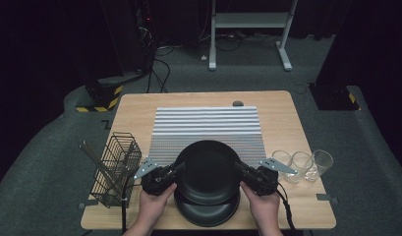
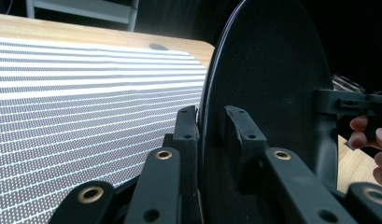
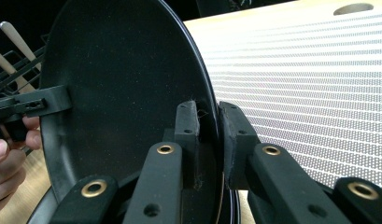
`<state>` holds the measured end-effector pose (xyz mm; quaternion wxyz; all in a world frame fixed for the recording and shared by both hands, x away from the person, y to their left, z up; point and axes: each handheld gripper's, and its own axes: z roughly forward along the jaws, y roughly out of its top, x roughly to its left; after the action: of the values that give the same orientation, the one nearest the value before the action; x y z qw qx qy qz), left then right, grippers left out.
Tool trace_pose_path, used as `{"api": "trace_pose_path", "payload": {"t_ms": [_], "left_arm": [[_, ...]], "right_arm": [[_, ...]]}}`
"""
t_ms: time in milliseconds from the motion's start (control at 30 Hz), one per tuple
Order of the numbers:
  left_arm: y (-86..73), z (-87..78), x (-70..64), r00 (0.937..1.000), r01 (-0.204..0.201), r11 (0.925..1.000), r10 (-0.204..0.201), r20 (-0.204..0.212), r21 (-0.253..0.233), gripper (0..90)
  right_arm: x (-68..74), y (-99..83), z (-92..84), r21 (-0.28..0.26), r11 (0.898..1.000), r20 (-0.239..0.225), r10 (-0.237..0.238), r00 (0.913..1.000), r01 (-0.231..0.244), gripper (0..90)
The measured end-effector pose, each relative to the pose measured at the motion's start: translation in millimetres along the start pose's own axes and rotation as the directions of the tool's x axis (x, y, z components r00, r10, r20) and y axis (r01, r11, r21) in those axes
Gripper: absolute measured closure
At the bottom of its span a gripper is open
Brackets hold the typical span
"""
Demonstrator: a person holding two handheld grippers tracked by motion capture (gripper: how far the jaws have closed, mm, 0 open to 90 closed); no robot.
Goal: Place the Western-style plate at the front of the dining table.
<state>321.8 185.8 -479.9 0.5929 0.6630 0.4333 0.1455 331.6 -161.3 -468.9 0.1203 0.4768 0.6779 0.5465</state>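
A black plate is held just above a second black plate that lies at the table's near edge. My left gripper is shut on the upper plate's left rim, and my right gripper is shut on its right rim. In the left gripper view the left gripper pinches the plate's edge, with the right gripper on the far rim. In the right gripper view the right gripper clamps the plate's rim, and the left gripper holds the opposite side.
A grey-and-white striped mat covers the middle of the wooden table, just beyond the plates. A black wire basket with wooden utensils stands at the left. Three clear glasses stand in a row at the right.
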Motion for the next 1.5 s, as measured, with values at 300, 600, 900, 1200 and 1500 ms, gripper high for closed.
{"api": "trace_pose_path", "payload": {"t_ms": [300,600,900,1200,1500], "left_arm": [[2.8,-3.2,-4.8,0.9998,-0.019,0.9994,0.019,0.003,-0.03,75.5],[2.8,-2.4,-8.7,0.9995,-0.032,0.9983,0.032,-0.008,-0.048,75.1],[8.2,-2.9,-8.8,0.9993,-0.038,0.9984,0.038,-0.006,-0.042,75.0],[8.3,4.3,-6.3,0.9999,-0.011,0.9989,0.011,-0.006,-0.045,74.8],[11.0,14.0,0.8,0.9999,0.007,0.9998,-0.007,-0.009,-0.021,74.2]], "right_arm": [[5.4,5.2,-8.2,-0.032,0.999,0.006,-0.015,0.9999,0.016,78.5],[6.0,6.5,-10.7,-0.048,0.999,0.014,-0.023,0.9997,0.023,78.4],[7.2,11.4,-11.5,-0.054,0.998,0.012,-0.029,0.9995,0.03,78.7],[2.8,19.7,-9.2,-0.062,0.997,0.018,-0.036,0.9992,0.037,78.9],[-3.0,24.0,-2.7,-0.057,0.998,0.021,-0.033,0.9992,0.034,79.4]]}}
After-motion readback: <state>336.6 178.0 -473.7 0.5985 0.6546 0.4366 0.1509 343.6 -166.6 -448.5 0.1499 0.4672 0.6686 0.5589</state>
